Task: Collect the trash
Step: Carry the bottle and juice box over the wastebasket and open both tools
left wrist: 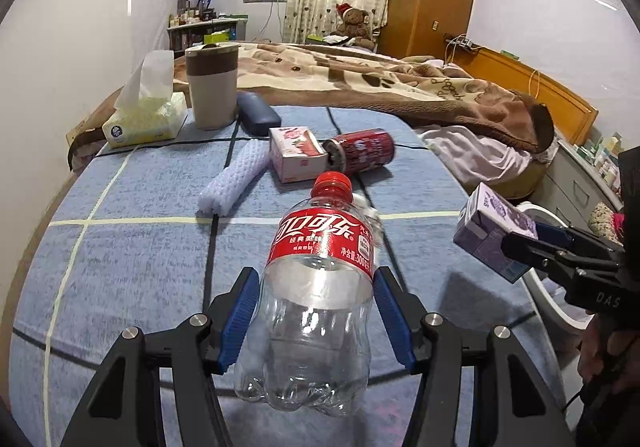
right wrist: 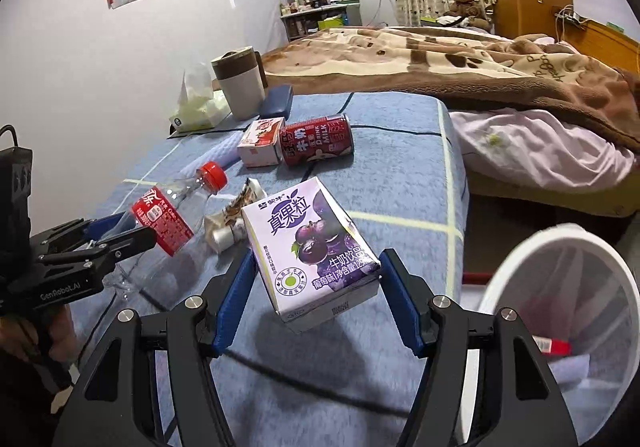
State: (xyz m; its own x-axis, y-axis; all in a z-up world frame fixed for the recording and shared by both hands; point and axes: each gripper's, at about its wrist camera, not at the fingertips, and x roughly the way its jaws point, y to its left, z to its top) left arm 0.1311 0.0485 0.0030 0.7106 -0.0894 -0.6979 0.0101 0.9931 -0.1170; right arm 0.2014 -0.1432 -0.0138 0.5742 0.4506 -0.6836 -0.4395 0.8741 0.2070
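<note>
My left gripper is shut on an empty clear cola bottle with a red cap, held above the blue bedspread; the bottle also shows in the right wrist view. My right gripper is shut on a purple blueberry milk carton, also seen in the left wrist view. A red milk can, a small strawberry carton, a white foam sleeve and a crumpled wrapper lie on the bed.
A white mesh trash bin with some trash inside stands on the floor right of the bed. A tissue pack, a beige cup and a dark glasses case sit further back. A brown blanket covers the far bed.
</note>
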